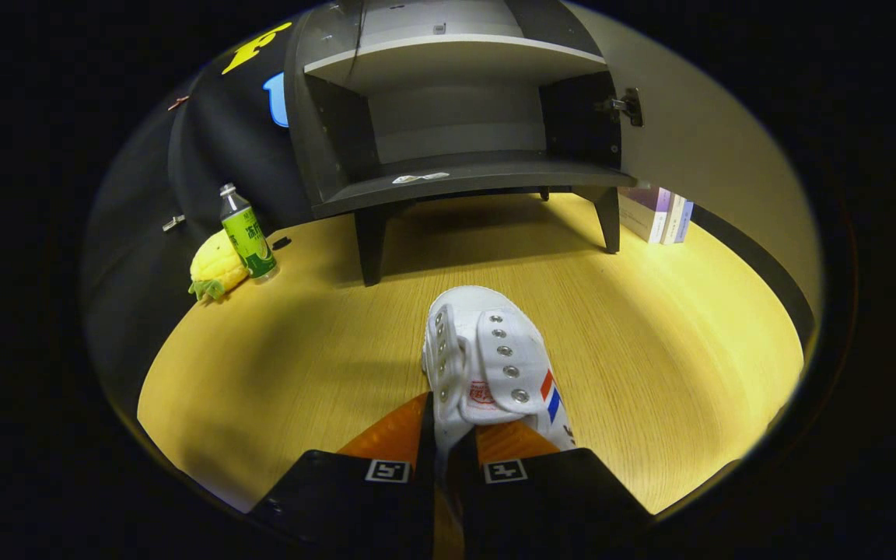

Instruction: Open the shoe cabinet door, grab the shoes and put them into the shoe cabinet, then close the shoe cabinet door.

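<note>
Gripper view, claw: the claw (448,435) is clenched on the shoe (487,365), both fingers pressing its heel end from either side, the toe pointing ahead toward the cabinet
Gripper view, shoe: white canvas, lace holes without laces, red and blue stripes on its side; whether it rests on the wooden floor (650,342) or is lifted just off it I cannot tell
Gripper view, shoe cabinet (456,124): dark, on legs, straight ahead beyond the shoe; its door (697,155) is already swung open to the right, hinge (625,105) showing; a lower shelf (463,175) and an upper shelf (448,50) stand bare but for a small sticker
Gripper view, bystanders: a green bottle (247,233) touching a yellow pineapple toy (216,268) left of the cabinet, books (662,215) behind the right leg
Risk: the grip is on the soft heel alone, so the toe may droop or the shoe twist out; a drooping toe could catch the lower shelf's front lip
Risk: drifting right could knock the open door
Room: the floor between shoe and cabinet is open; the lower opening looks wide enough, bounded by two side walls and the shelf above
</note>
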